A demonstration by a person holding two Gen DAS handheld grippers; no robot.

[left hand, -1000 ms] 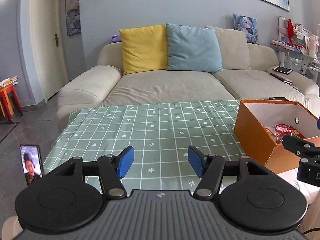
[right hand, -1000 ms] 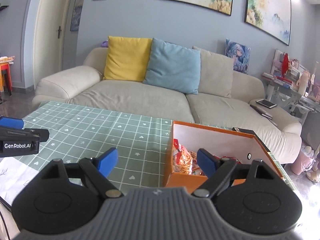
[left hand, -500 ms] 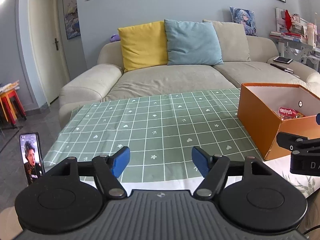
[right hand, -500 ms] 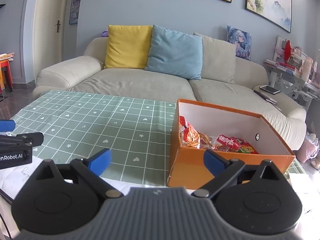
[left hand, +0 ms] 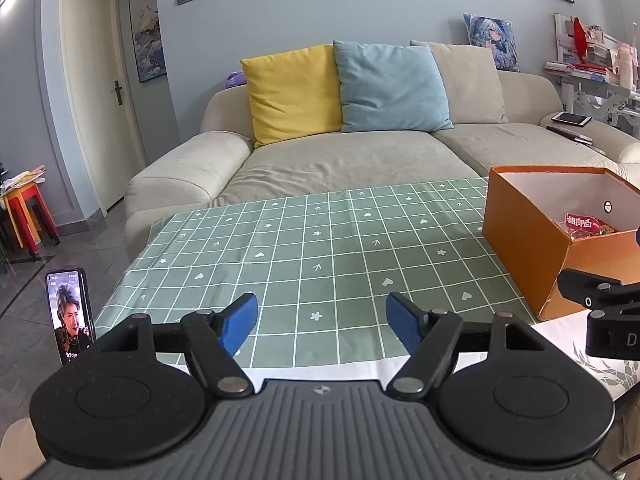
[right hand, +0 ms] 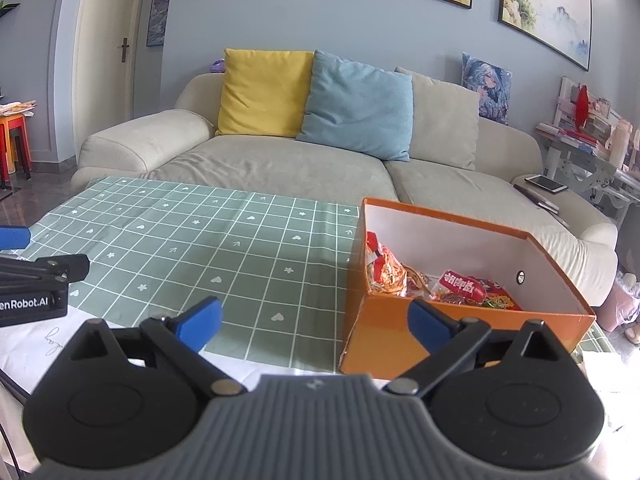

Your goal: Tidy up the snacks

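An orange box (right hand: 384,332) with a white inside stands on the right of the green checked tablecloth (right hand: 224,248). Several red and orange snack packets (right hand: 460,286) lie in it. The box also shows in the left wrist view (left hand: 524,248), with a red packet (left hand: 584,225) inside. My left gripper (left hand: 322,326) is open and empty above the cloth's near edge, left of the box. My right gripper (right hand: 314,322) is open and empty, held just in front of the box's near left corner.
A beige sofa (left hand: 344,160) with yellow, blue and beige cushions stands behind the table. A phone (left hand: 69,316) stands upright at the table's left. White cloth (right hand: 24,344) covers the table's near edge. A cluttered side table (right hand: 580,140) is at the far right.
Both grippers have pulled back and lowered toward the table's near edge. The box now sits lower in both views, and more of its contents show in the right wrist view. Both stay open.
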